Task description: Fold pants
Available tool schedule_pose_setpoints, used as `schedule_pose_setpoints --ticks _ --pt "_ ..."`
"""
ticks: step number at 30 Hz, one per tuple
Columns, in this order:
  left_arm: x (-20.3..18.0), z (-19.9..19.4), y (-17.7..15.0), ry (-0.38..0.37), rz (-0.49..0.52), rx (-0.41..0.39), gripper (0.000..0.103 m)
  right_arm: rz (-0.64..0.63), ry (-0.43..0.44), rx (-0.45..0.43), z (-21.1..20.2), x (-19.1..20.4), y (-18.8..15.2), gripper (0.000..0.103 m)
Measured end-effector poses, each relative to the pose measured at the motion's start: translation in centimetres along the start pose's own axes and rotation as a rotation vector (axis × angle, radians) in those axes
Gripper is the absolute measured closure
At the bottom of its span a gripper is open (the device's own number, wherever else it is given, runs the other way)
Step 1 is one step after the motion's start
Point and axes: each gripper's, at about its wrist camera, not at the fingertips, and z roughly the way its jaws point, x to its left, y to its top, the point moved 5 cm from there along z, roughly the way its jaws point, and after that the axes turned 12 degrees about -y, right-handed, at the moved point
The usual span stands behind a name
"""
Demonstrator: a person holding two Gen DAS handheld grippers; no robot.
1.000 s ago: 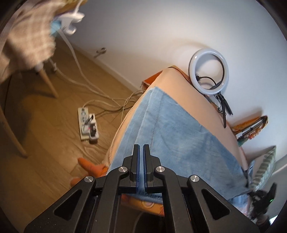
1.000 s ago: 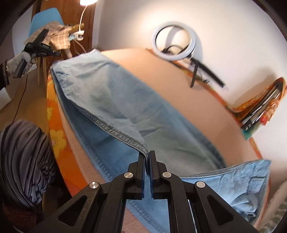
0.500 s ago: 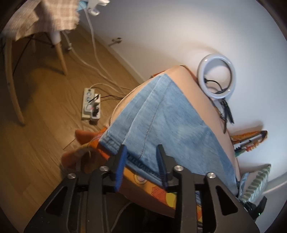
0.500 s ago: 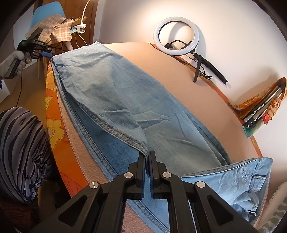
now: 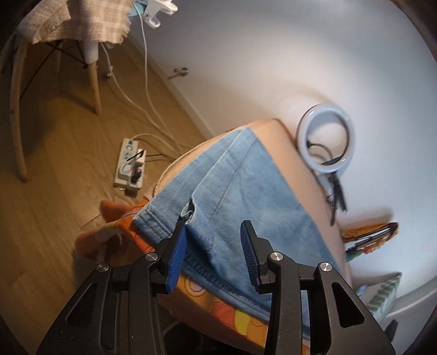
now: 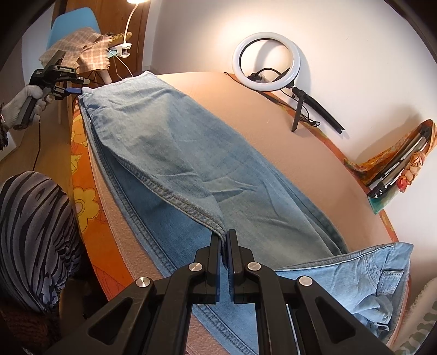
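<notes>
Left wrist view: left tool (image 5: 215,232) black with blue ribbed pads, jaws spread apart and released, having just been opening; the hem end of the light blue denim pants (image 5: 240,196) lies between and below the pads, nothing pinched. The pants leg is spread on a peach-coloured padded counter (image 5: 284,147) with an orange flower-print cover (image 5: 218,303) at its near edge. On the wooden floor (image 5: 54,191), a white power strip (image 5: 129,163) with cables, and a wooden-legged chair (image 5: 16,103) draped in a beige checked cloth (image 5: 76,21). A white ring light (image 5: 326,143) stands on the counter by the white wall (slightly blurred).

Right wrist view: right tool (image 6: 223,240) clenched, pads pinching the seamed fold edge of the pants (image 6: 191,169) at mid-length. The pants stretch diagonally across the counter (image 6: 286,136), legs folded one over the other; the waistband end with pocket is bunched at lower right. Far upper left, the left tool (image 6: 75,88) sits at the hem, held by a hand in a white knit glove (image 6: 26,101). Person's striped grey-black sleeve (image 6: 32,240) at left edge. Ring light (image 6: 266,61) on a black stand rests at the counter's back; a folded tripod on orange patterned fabric (image 6: 396,169) lies at right against the wall.
</notes>
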Motion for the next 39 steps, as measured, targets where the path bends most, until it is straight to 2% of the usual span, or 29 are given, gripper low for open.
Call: schedule_pose_setpoints --ticks 2,4,6,7,9,12,15,18,22,27,29,31,35,39 --pt "0.5 0.6 -0.1 0.018 -0.009 -0.001 0.066 0.001 0.0 0.0 0.0 0.1 0.0 0.101" --pt "0.5 1.0 -0.1 0.028 0.015 -0.036 0.067 0.001 -0.001 0.001 0.1 0.1 0.0 0.101" --pt "0.6 1.2 0.1 0.04 0.035 -0.053 0.093 -0.002 -0.003 0.002 0.1 0.1 0.0 0.101" --pt "0.8 1.4 0.2 0.035 0.023 -0.059 0.096 -0.003 -0.003 0.002 0.1 0.1 0.0 0.101" --pt "0.9 1.2 0.5 0.011 0.003 -0.079 0.096 -0.006 -0.009 0.002 0.1 0.0 0.1 0.101" --pt "0.1 0.0 1.1 -0.003 0.039 -0.121 0.097 0.016 -0.024 -0.019 -0.4 -0.4 0.7 0.101" --pt "-0.4 -1.3 1.5 0.009 0.087 -0.14 0.097 0.037 -0.023 -0.049 -1.5 -0.6 1.5 0.101" --pt "0.8 -1.5 1.5 0.029 0.078 -0.137 0.097 0.007 -0.01 -0.042 -1.6 0.2 1.3 0.101" --pt "2.4 -0.4 0.6 0.082 0.085 -0.097 0.097 -0.043 0.021 0.027 0.3 2.2 -0.6 0.101" --pt "1.6 -0.2 0.7 0.123 0.139 -0.08 0.094 -0.006 0.057 0.076 1.3 2.6 -2.2 0.101" --pt "1.2 -0.6 1.0 0.158 0.167 -0.086 0.088 0.003 0.054 0.081 1.3 2.8 -2.4 0.101" --pt "0.7 -1.5 1.4 0.191 0.19 -0.113 0.087 0.023 0.06 0.084 1.4 2.8 -2.6 0.101" --pt "-1.7 -2.4 2.0 0.143 0.24 -0.111 0.084 0.122 0.086 0.07 0.8 2.3 -2.6 0.089" --pt "-7.3 -1.3 1.7 0.038 0.334 -0.052 0.075 0.218 0.088 0.021 -1.0 1.4 -3.0 0.076"
